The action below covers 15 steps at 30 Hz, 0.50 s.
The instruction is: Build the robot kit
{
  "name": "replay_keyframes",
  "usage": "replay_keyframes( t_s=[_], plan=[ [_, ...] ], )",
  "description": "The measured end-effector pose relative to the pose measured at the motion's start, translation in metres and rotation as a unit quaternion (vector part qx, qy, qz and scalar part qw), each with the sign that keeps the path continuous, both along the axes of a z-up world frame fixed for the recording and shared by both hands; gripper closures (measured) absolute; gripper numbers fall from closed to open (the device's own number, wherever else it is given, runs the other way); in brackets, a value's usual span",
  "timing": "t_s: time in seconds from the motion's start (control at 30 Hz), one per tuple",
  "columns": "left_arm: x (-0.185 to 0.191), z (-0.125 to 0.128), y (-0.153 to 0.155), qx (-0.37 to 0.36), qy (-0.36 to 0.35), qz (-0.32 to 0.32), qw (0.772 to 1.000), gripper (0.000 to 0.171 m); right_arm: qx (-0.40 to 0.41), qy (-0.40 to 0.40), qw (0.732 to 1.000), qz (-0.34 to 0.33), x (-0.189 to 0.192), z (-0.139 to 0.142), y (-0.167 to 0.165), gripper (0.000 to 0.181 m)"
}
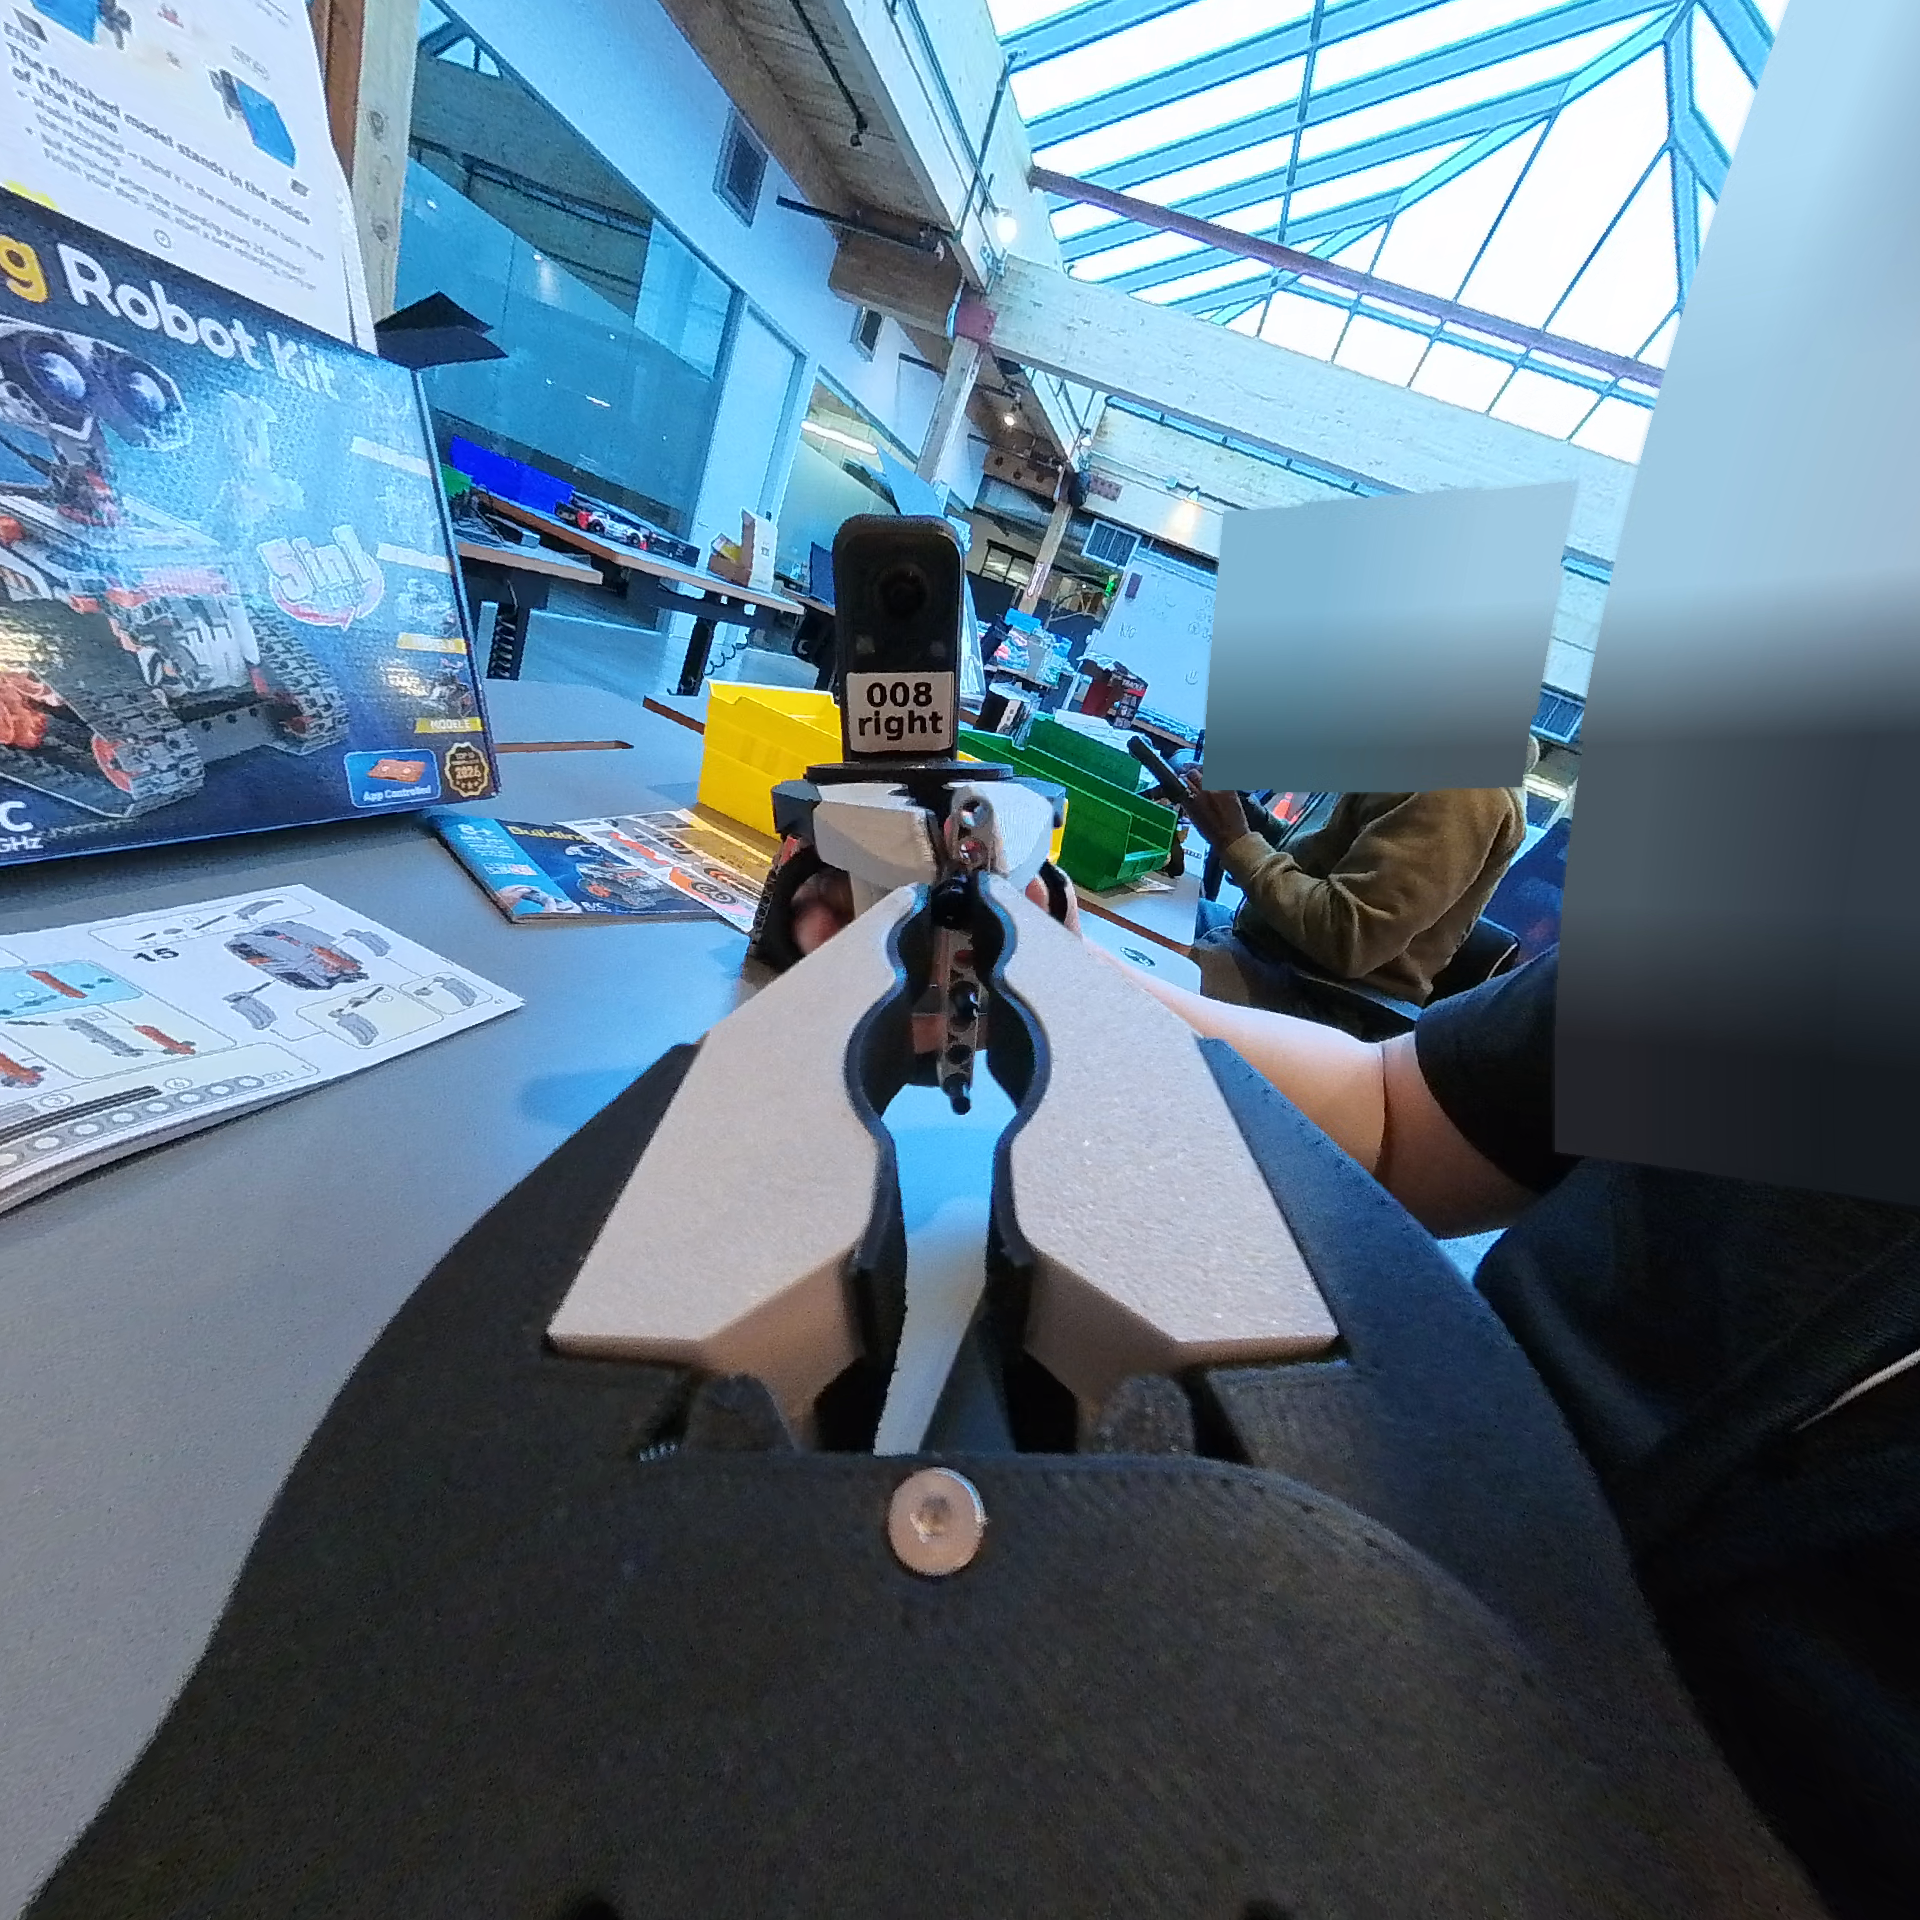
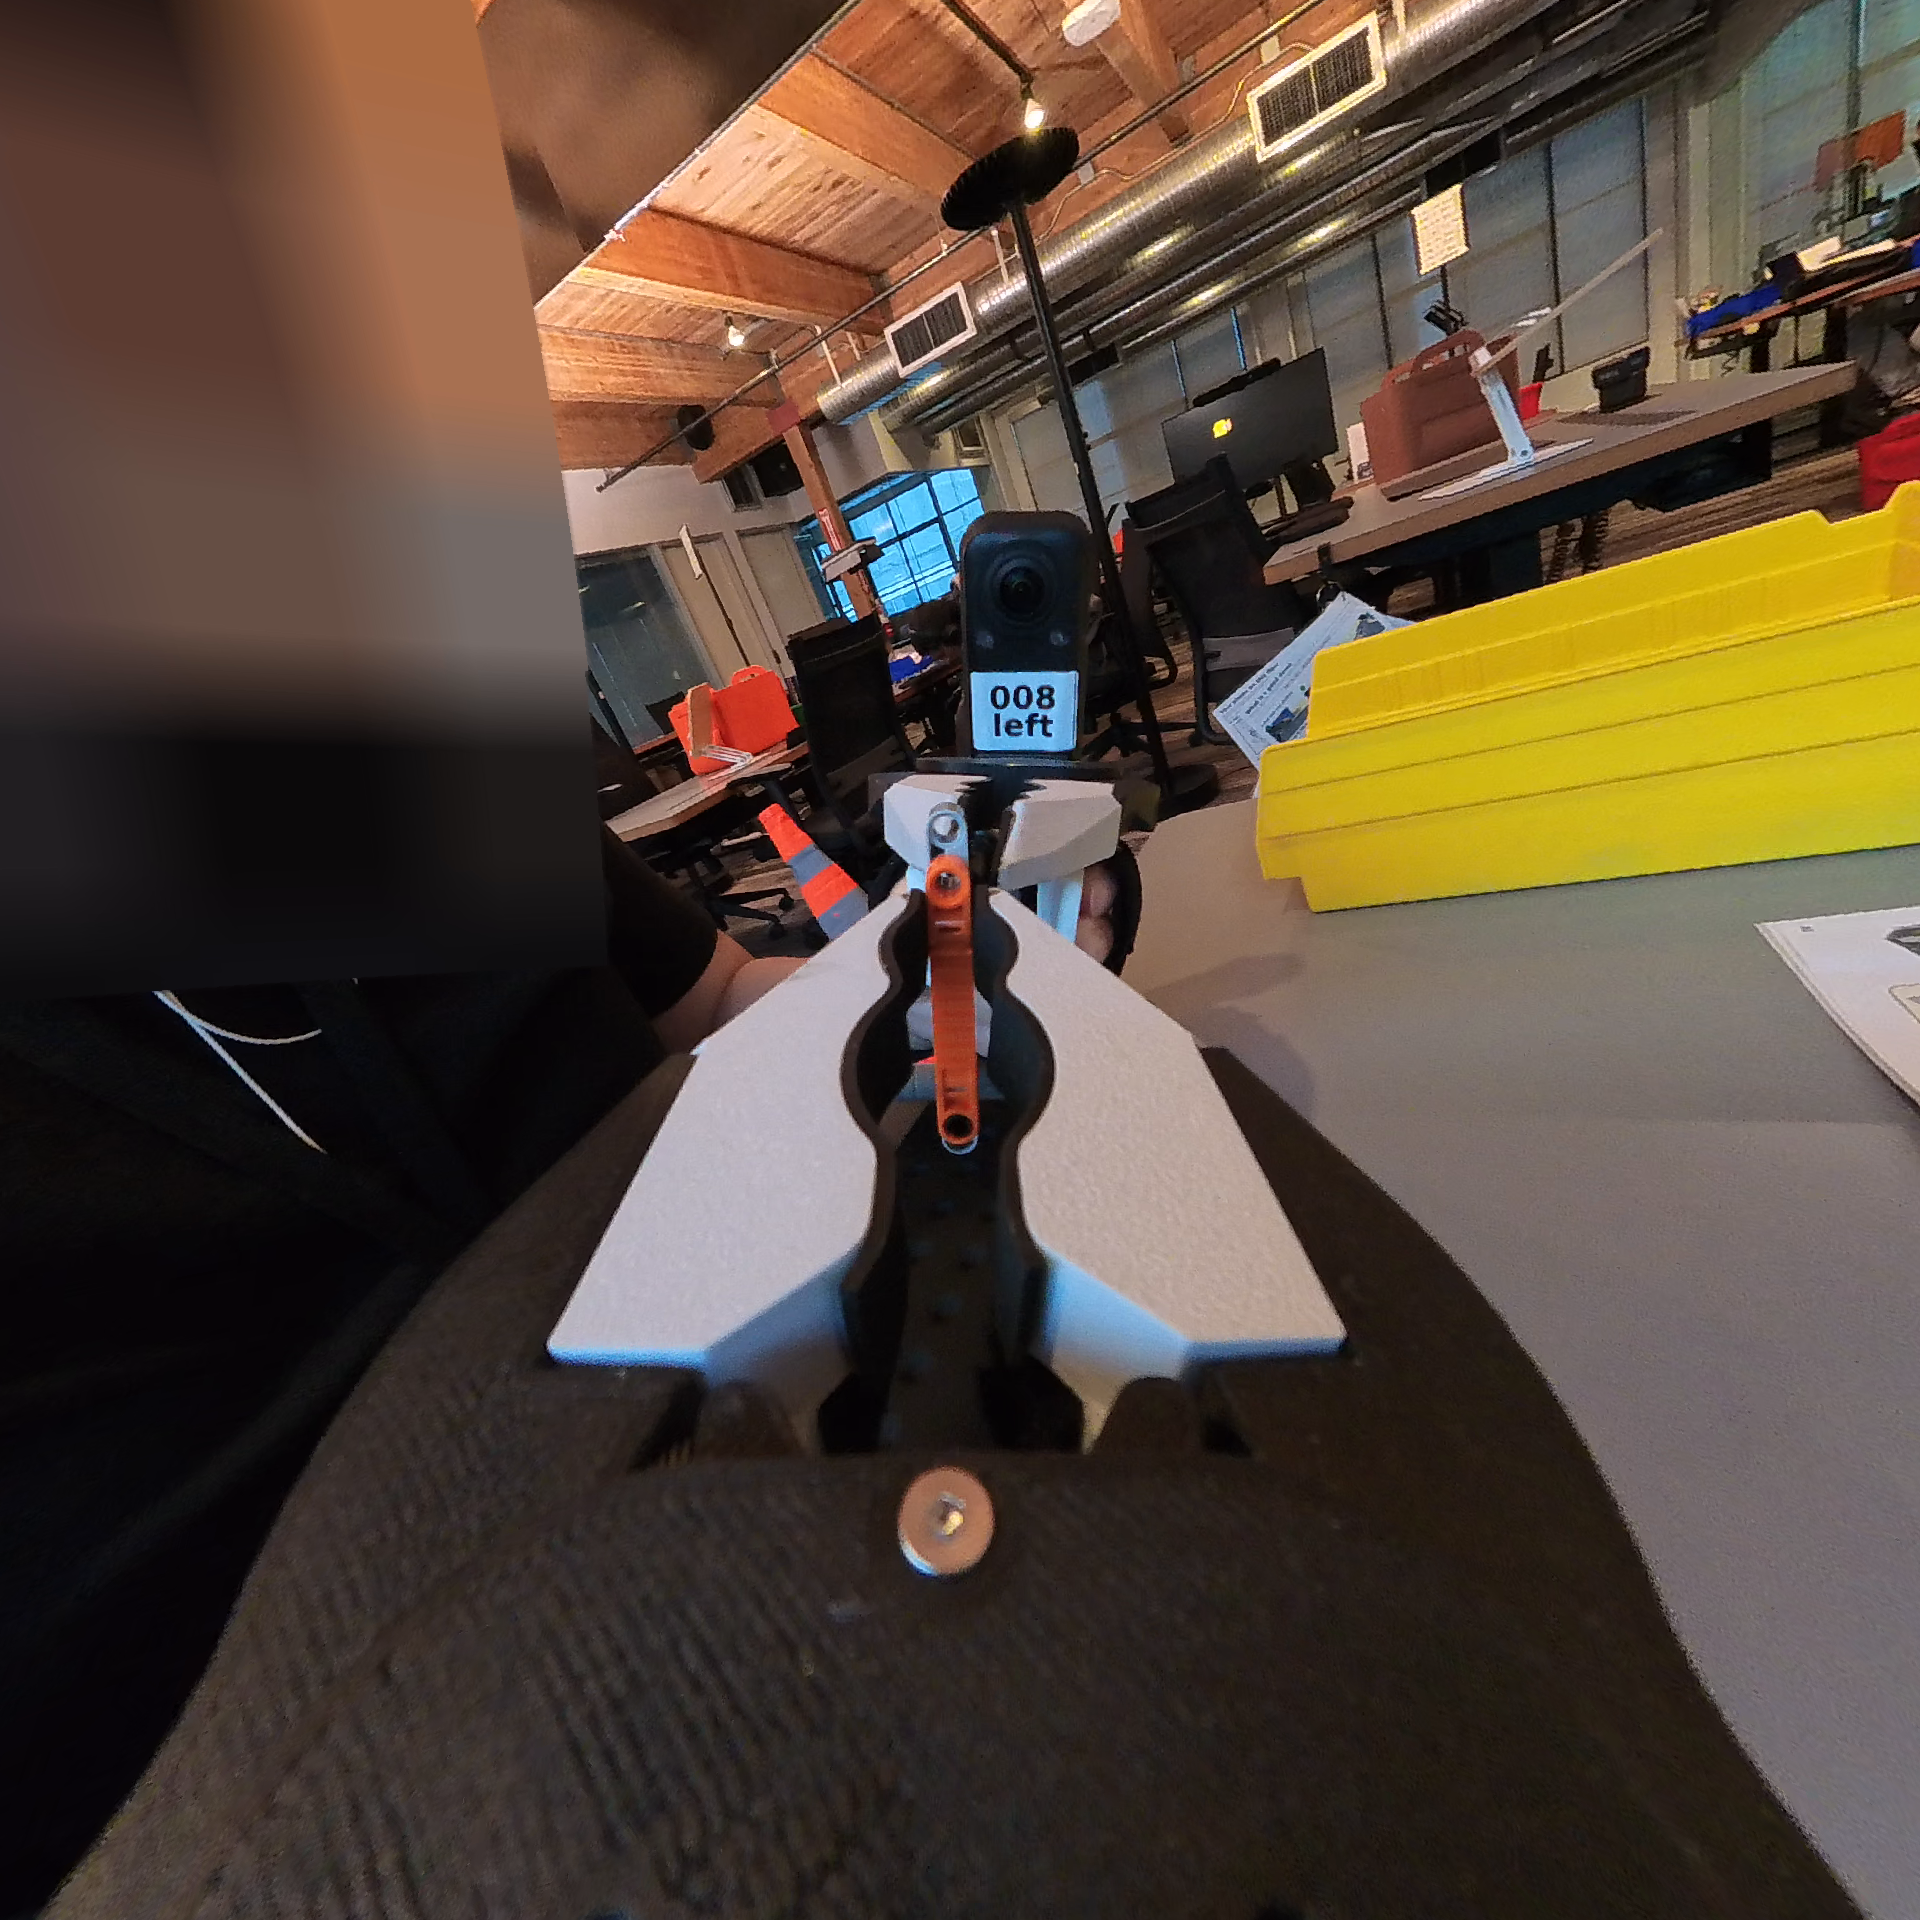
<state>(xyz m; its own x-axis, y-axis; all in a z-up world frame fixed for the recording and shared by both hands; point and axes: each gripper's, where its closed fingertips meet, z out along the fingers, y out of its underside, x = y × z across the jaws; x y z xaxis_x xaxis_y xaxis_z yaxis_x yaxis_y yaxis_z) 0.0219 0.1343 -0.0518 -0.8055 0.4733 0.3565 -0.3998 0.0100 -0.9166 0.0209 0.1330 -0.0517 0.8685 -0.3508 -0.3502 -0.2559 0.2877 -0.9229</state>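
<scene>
The two grippers face each other tip to tip above the grey table (image 1: 312, 1299). My left gripper (image 1: 951, 899) is shut on a thin grey beam with black pins (image 1: 956, 1003) that runs lengthwise between its white fingers (image 1: 790, 1091). My right gripper (image 2: 951, 899) is shut on an orange beam (image 2: 951, 997) that also runs lengthwise. The two beams meet at the fingertips, where a grey beam end with a hole (image 2: 943, 829) shows. I cannot tell whether they are joined. The right gripper (image 1: 961, 831) shows in the left wrist view, and the left gripper (image 2: 992, 831) in the right wrist view.
A blue robot kit box (image 1: 208, 540) stands at the left, with an open instruction sheet (image 1: 208, 997) and a booklet (image 1: 582, 862) before it. A yellow bin (image 2: 1590, 748) and a green bin (image 1: 1091, 800) sit behind. A seated person (image 1: 1371, 883) is beyond the table. My left and right fingertips are right by each other.
</scene>
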Motion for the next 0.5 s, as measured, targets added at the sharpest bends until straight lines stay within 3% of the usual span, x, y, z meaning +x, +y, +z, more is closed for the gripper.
replay_keyframes(
  t_s=[0.5],
  plan=[
    [0.005, -0.012, -0.009, 0.023, 0.009, -0.017, 1.0, 0.168, -0.028, 0.017, 0.999, -0.034, 0.007, -0.017, -0.008, 0.175]
  ],
)
